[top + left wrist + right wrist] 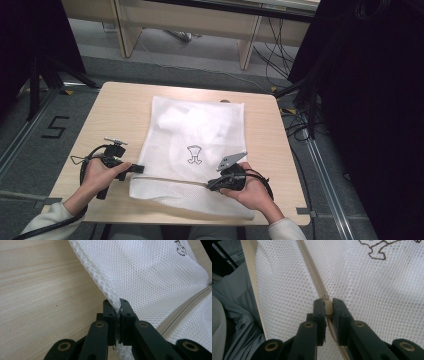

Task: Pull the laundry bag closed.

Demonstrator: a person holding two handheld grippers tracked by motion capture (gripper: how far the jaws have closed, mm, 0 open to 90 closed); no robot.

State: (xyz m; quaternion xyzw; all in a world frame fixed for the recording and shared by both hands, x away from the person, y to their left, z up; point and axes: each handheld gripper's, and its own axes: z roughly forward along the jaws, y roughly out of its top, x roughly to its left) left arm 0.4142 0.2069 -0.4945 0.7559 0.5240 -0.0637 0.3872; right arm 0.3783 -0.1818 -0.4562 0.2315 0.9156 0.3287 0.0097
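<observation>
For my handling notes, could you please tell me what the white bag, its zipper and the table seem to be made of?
The white bag looks like soft synthetic mesh: fine open holes, limp folds. The zipper seems to be cream woven tape, with a pull that is probably plastic, though that is hard to tell. The table appears to be pale matte wood or laminate with a straight grain pattern.

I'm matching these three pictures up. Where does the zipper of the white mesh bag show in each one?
High view: the zipper runs across the mesh bag near its front edge, between the two hands.
Left gripper view: zipper at the right edge, slanting up.
Right gripper view: zipper runs from top centre down into the right hand-held gripper, shut on its slider.
Shared landmark: the dark printed figure.
</observation>
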